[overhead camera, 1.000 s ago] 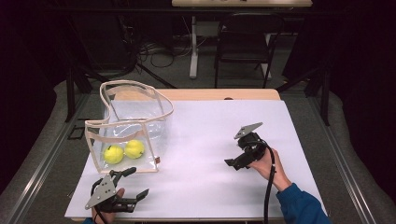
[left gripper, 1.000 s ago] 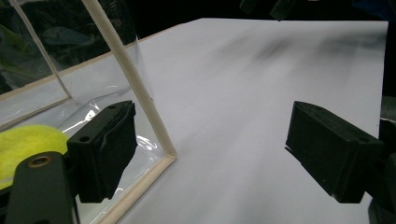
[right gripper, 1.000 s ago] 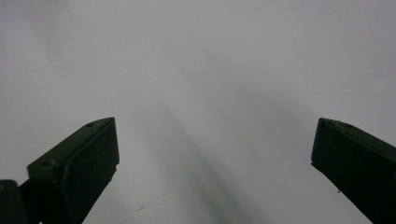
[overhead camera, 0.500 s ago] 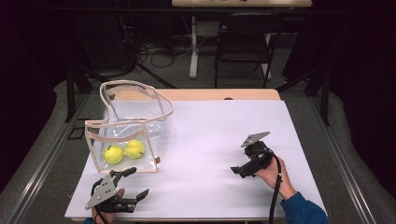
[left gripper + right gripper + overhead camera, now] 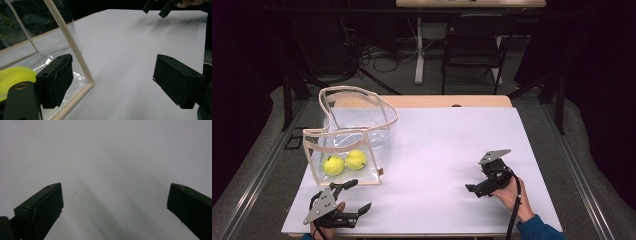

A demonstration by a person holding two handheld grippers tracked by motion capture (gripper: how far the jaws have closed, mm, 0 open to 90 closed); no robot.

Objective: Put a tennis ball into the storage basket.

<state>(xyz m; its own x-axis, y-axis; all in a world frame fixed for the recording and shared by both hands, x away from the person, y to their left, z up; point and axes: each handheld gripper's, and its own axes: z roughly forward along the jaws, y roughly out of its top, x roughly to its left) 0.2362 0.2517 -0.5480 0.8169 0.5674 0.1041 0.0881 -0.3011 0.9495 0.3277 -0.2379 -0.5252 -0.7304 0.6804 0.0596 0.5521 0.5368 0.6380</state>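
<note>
Left gripper (image 5: 353, 196): fingers released, just beside the near corner of the clear bag (image 5: 349, 131). The bag stands on the left of the white tabletop (image 5: 437, 150), holding 2 yellow balls (image 5: 344, 162). Right gripper (image 5: 474, 190): fingers released, holding nothing, near right.

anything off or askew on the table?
Nothing stands out. The clear plastic tote bag with beige trim stands upright on the white table, two yellow-green tennis balls inside. Nothing looks spilled or damaged.
</note>
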